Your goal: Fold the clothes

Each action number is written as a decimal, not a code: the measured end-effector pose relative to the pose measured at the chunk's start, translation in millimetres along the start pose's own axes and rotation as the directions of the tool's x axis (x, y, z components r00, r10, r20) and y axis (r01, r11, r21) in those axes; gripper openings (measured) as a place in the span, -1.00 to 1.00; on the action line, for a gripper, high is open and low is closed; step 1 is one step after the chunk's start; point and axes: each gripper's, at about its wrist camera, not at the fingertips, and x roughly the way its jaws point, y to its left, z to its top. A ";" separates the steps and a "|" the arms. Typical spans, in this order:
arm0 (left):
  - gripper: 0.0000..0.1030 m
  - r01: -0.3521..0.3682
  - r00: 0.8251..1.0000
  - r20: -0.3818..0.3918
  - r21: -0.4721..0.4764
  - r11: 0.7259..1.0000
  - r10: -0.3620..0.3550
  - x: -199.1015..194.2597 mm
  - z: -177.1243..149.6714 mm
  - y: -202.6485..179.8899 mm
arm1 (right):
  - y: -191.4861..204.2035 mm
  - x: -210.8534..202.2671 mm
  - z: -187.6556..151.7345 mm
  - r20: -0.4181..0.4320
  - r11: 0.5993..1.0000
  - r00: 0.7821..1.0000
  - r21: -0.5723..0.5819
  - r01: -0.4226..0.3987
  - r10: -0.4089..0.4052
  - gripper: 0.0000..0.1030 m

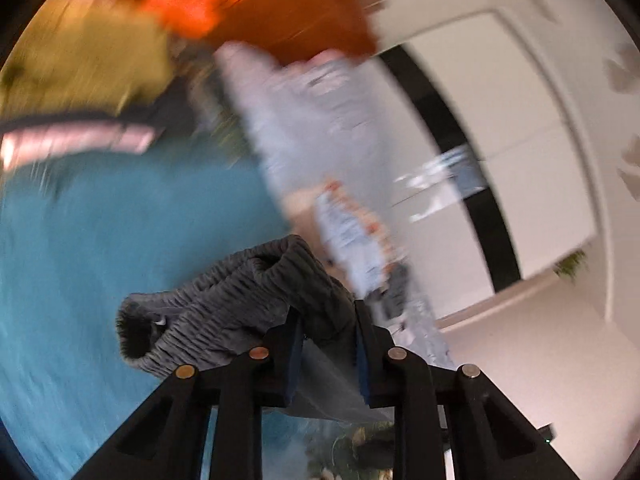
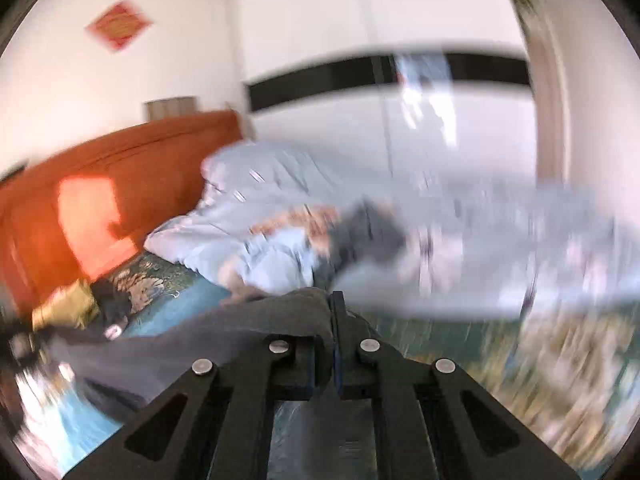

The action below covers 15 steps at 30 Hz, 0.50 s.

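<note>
Nearest the left lens, the left gripper (image 1: 326, 316) has its jaws clamped on a dark grey garment with a ribbed elastic band (image 1: 224, 304), which bunches out toward 10 o'clock. In the right view, the right gripper (image 2: 333, 312) has its jaws nearly together, pinching the same smooth grey cloth, which trails off toward 8 o'clock. Judging by this, the garment is lifted above the teal bedsheet (image 1: 120, 240) and no fold appears made yet; spreading and folding remain. Farther off lie a pale blue rumpled quilt (image 2: 260, 208) at 12 o'clock and an orange wooden headboard (image 2: 120, 168) at 10 o'clock. Motion blur smears both views, so the garment's full shape and type cannot be told.
</note>
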 end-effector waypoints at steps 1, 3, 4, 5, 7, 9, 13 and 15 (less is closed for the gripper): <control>-0.52 -0.002 1.000 0.025 0.025 1.000 0.002 -10.2 3.1 0.2 | 10.2 -6.8 -0.9 -0.008 0.999 1.000 -0.050 -0.017 0.016 -0.88; -0.52 -0.048 0.998 0.045 0.023 0.999 0.047 -24.5 3.2 20.2 | 27.6 -9.1 -19.6 -0.080 0.991 0.994 -0.108 -0.076 0.067 -0.88; -0.52 -0.090 0.995 0.034 0.005 0.996 0.090 -28.0 -0.7 37.3 | 34.4 -4.3 -39.4 -0.139 0.987 0.987 -0.122 -0.103 0.086 -0.88; -0.52 -0.136 0.990 0.018 -0.016 0.991 0.136 -30.7 -5.5 55.9 | 41.9 2.6 -63.8 -0.215 0.982 0.972 -0.135 -0.129 0.098 -0.88; -0.52 -0.209 0.978 -0.022 -0.075 0.975 0.208 -34.3 -17.0 94.1 | 51.4 18.4 -112.0 -0.348 0.977 0.930 -0.128 -0.170 0.117 -0.88; -0.52 -0.254 0.967 -0.074 -0.158 0.954 0.245 -35.5 -31.4 133.4 | 59.1 34.7 -160.1 -0.469 0.972 0.873 -0.108 -0.207 0.133 -0.88; -0.52 -0.243 0.970 -0.100 -0.289 0.926 0.223 -49.7 -55.0 176.1 | 63.5 43.2 -206.7 -0.570 0.970 0.809 -0.083 -0.227 0.140 -0.83; -0.52 -0.231 0.973 -0.091 -0.295 0.927 0.213 -50.8 -58.1 174.8 | 57.7 39.2 -208.8 -0.583 0.970 0.796 -0.050 -0.236 0.164 -0.78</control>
